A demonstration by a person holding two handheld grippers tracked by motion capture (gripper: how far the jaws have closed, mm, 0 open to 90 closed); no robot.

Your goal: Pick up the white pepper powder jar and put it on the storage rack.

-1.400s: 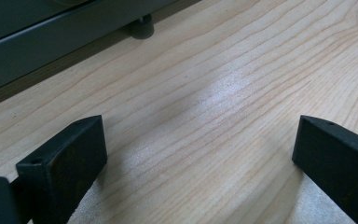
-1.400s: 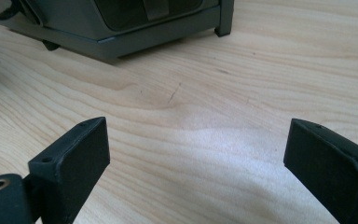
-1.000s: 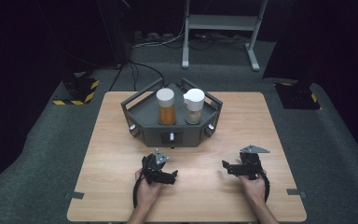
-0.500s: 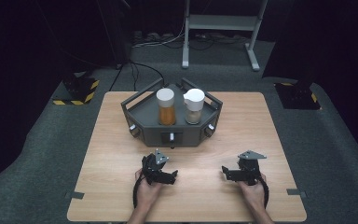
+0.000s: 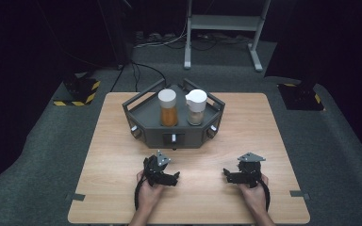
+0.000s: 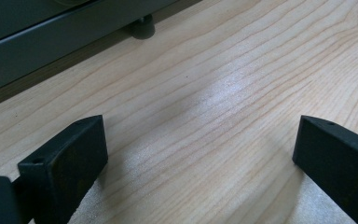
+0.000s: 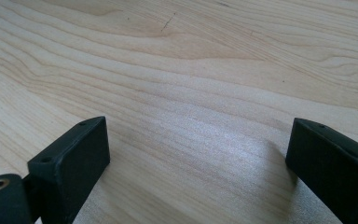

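Jars (image 5: pixel 168 107) untouched in tray (image 5: pixel 147 114), left gripper (image 5: pixel 169 179) and right gripper (image 5: pixel 230 175) jaws apart, empty, resting on table (image 5: pixel 113 150); apparently nothing started.

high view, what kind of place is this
Probably a lab or recording studio: a light wooden table on grey carpet, dark surroundings, black-and-yellow hazard-striped floor bases, cables, and a grey metal stand behind.

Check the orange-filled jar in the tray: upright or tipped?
Upright. In the high view the orange-filled jar stands vertical in the dark tray, white lid on top, beside the white-lidded jar, also upright.
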